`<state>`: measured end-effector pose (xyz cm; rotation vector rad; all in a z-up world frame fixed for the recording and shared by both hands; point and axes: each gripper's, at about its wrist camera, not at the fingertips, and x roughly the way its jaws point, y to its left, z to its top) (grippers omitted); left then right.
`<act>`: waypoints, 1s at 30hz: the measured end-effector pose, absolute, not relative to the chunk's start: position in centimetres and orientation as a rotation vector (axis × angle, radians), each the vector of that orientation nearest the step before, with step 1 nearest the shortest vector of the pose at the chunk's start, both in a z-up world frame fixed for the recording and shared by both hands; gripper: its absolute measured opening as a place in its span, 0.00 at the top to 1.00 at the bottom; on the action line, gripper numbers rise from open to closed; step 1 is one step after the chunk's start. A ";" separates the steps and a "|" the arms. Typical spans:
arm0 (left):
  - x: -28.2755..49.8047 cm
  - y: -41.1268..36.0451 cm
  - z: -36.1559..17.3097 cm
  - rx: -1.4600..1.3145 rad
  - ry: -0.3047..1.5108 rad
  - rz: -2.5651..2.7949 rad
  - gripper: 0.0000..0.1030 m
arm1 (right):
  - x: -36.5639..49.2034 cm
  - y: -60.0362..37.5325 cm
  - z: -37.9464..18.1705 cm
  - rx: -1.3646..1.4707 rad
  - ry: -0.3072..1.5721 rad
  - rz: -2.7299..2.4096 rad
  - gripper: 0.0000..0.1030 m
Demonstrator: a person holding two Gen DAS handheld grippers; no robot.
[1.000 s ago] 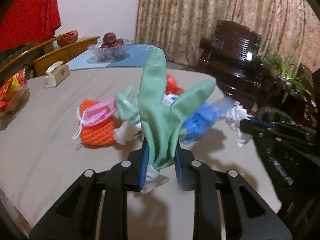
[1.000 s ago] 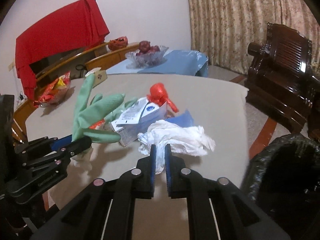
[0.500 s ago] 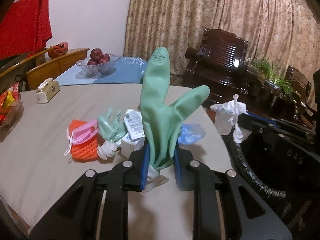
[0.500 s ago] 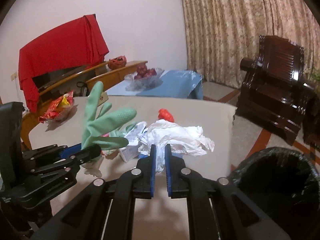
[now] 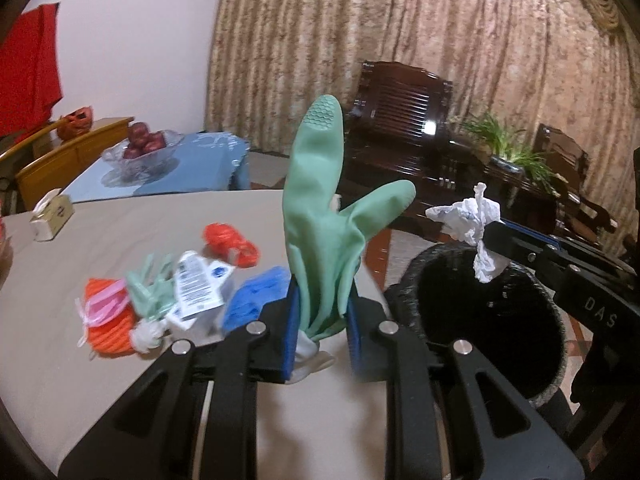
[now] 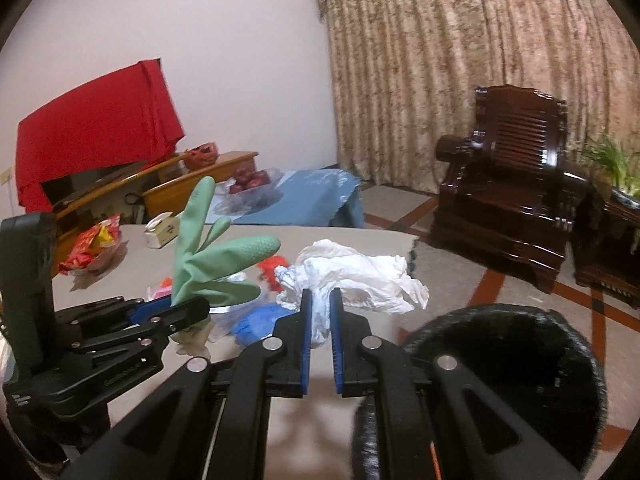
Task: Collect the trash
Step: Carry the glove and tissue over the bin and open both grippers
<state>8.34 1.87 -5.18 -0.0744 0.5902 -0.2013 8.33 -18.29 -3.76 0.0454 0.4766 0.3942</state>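
Observation:
My left gripper [image 5: 322,300] is shut on a green rubber glove [image 5: 324,216] that stands upright between its blue pads, above the table's right edge. My right gripper [image 6: 319,300] is shut on a crumpled white plastic bag [image 6: 360,272]; in the left wrist view that white plastic bag [image 5: 468,216] hangs over the rim of the black-lined trash bin [image 5: 488,308]. The trash bin [image 6: 508,356] sits low right beside the table. In the right wrist view the left gripper [image 6: 192,304] with the glove [image 6: 212,256] is at the left.
On the beige table [image 5: 120,220] lie an orange net [image 5: 108,324], a second green glove [image 5: 152,288], a white packet [image 5: 200,284], a blue wad [image 5: 256,300] and a red net [image 5: 230,240]. A tissue box [image 5: 52,216], fruit bowl [image 5: 140,152], dark wooden chairs [image 5: 400,120].
Both grippers rose and swung right, off the pile, toward the trash bin, each keeping its load. The bin has come into full view under the white bag.

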 end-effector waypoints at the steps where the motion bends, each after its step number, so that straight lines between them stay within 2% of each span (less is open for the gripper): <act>1: 8.6 1.2 -5.1 -0.071 0.590 -0.217 0.81 | 8.2 -18.8 -3.8 0.048 0.476 0.380 0.92; 16: 11.1 -8.4 -6.3 -0.044 0.619 -0.432 0.81 | 6.7 -28.0 -5.3 0.076 0.505 0.159 0.92; 30: 13.9 -15.7 -11.0 -0.032 0.729 -0.579 0.81 | 6.6 -33.3 -10.1 0.137 0.628 0.038 0.92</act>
